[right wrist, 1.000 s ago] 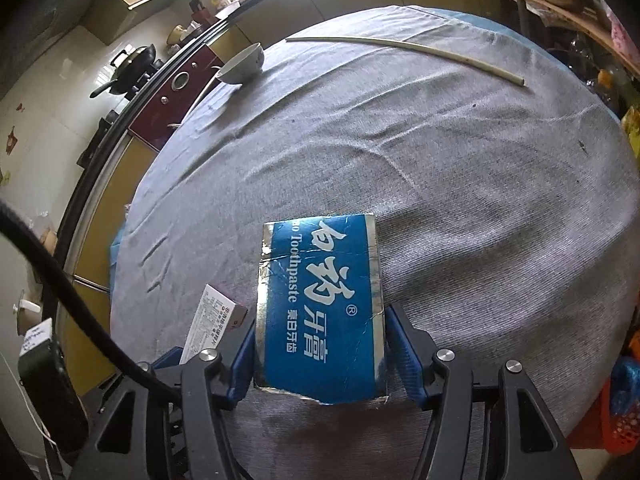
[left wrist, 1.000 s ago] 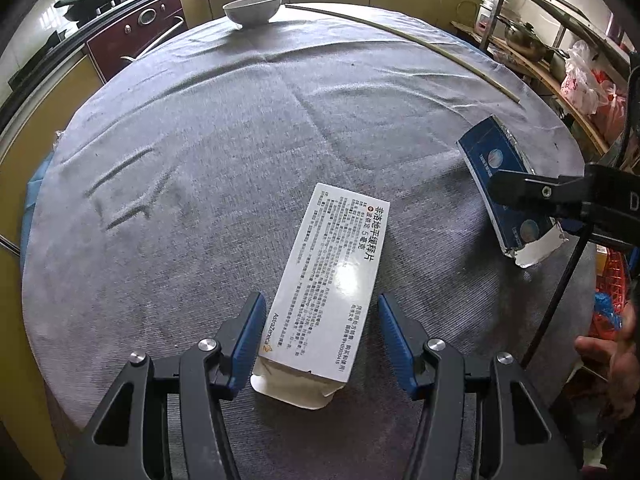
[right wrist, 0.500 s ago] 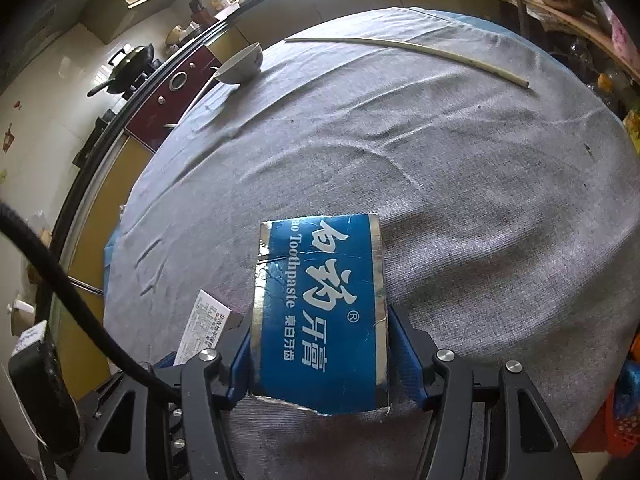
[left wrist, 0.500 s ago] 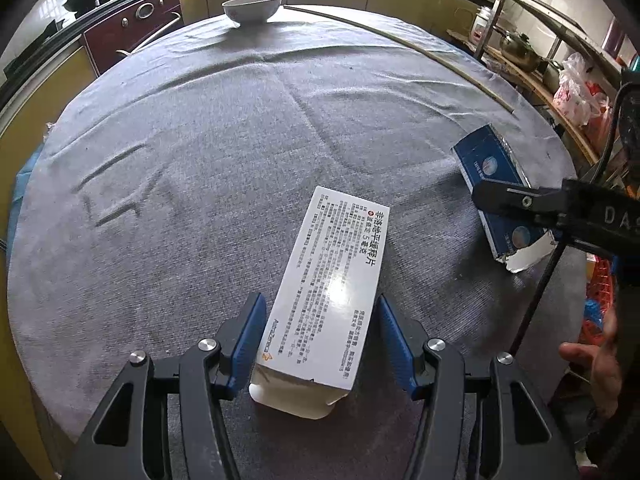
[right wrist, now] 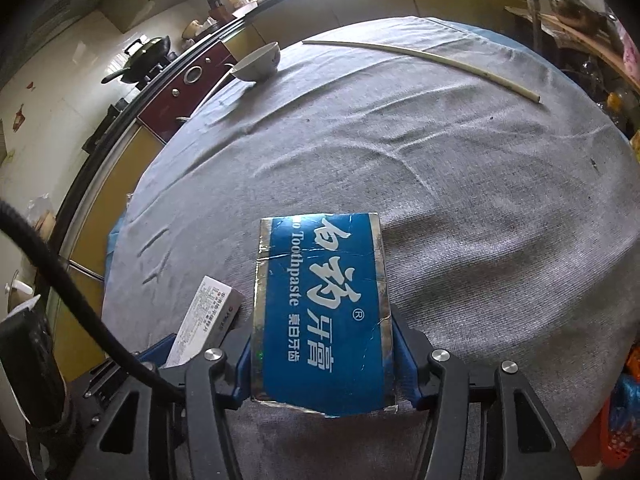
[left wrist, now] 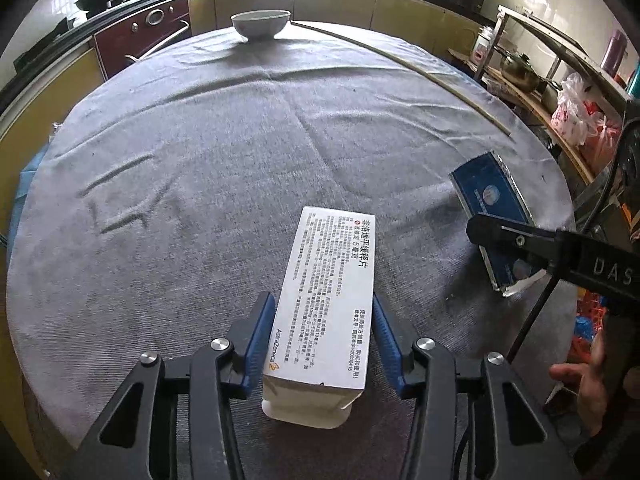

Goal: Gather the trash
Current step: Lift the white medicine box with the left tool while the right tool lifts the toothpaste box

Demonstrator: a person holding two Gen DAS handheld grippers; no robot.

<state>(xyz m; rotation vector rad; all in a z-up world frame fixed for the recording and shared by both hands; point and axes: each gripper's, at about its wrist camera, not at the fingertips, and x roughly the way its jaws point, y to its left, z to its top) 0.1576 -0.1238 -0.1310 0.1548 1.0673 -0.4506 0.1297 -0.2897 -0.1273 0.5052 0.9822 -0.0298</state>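
Observation:
My left gripper point(left wrist: 322, 336) is shut on a white medicine box point(left wrist: 326, 292) with black print, held just above the grey cloth. My right gripper point(right wrist: 322, 356) is shut on a blue toothpaste box point(right wrist: 320, 304) with silver edges. In the left wrist view the toothpaste box point(left wrist: 490, 200) shows at the right, with the right gripper's black body across it. In the right wrist view the medicine box point(right wrist: 208, 316) shows at the lower left, beside the toothpaste box.
A round table under grey cloth point(left wrist: 240, 152) fills both views. A white bowl point(left wrist: 261, 24) stands at the far edge. A long pale stick point(left wrist: 400, 60) lies across the far right. A shelf with pots and bags point(left wrist: 560, 92) stands to the right.
The left gripper's jaws have closed onto the medicine box, which now stands straighter between them and is lifted. The toothpaste box stays gripped and has risen a little.

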